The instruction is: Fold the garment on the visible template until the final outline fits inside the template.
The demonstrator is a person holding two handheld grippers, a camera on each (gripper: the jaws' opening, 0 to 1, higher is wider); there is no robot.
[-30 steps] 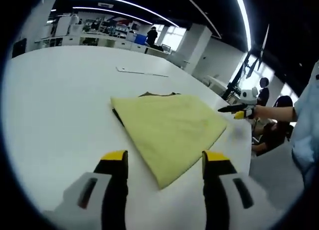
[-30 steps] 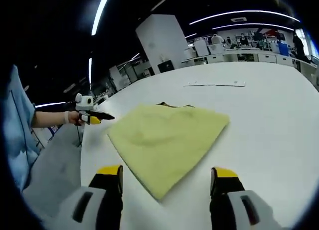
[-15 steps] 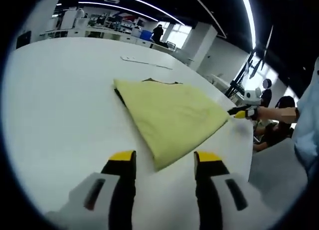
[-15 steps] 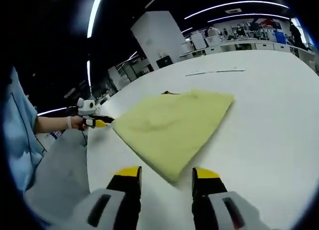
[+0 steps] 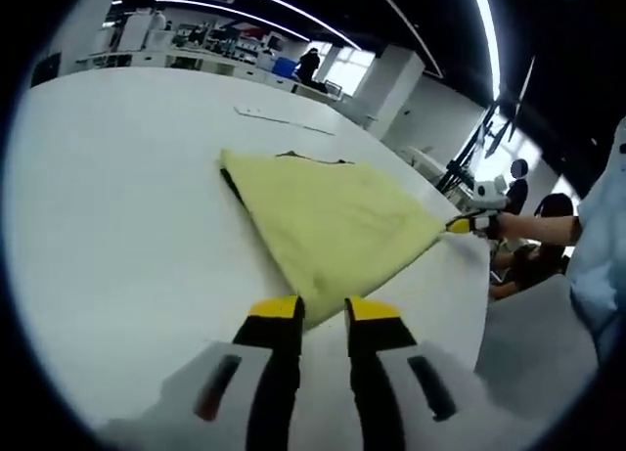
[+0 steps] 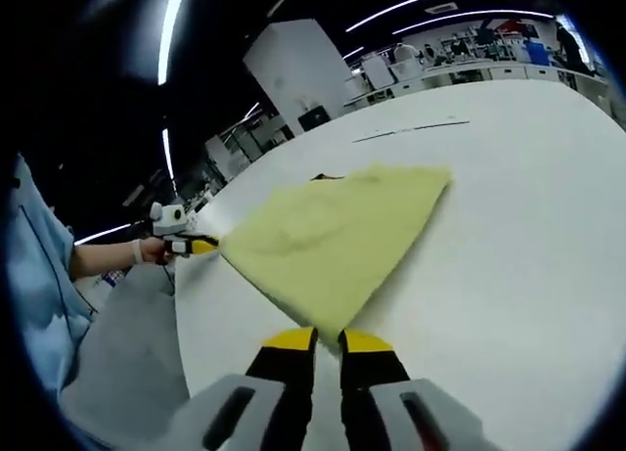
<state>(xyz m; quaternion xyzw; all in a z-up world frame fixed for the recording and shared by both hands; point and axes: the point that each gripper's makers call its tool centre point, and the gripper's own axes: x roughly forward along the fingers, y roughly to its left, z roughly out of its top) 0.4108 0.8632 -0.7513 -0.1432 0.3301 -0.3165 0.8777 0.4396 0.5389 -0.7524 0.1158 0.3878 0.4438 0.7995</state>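
A folded yellow garment (image 5: 328, 216) lies flat on the white table (image 5: 117, 206). A dark edge (image 5: 232, 189) peeks out from under its left side. My left gripper (image 5: 324, 312) has its jaws drawn in on the garment's near corner. The right gripper (image 5: 468, 224) shows at the garment's right-hand corner. In the right gripper view the same garment (image 6: 328, 236) lies ahead, with a dark bit (image 6: 328, 177) at its far edge. My right gripper (image 6: 328, 341) is shut on the near corner there. The left gripper (image 6: 191, 244) sits at the far left corner.
A thin pale strip (image 5: 279, 119) lies farther back on the table, also seen as a strip (image 6: 411, 131). The table edge (image 5: 479, 304) runs close by on the right. A light blue sleeve (image 6: 39, 275) and a hand (image 5: 528, 224) are beside it. Desks and people stand far behind.
Both pairs of jaws have drawn together from wide open and moved up to a garment corner each. The garment itself lies as before.
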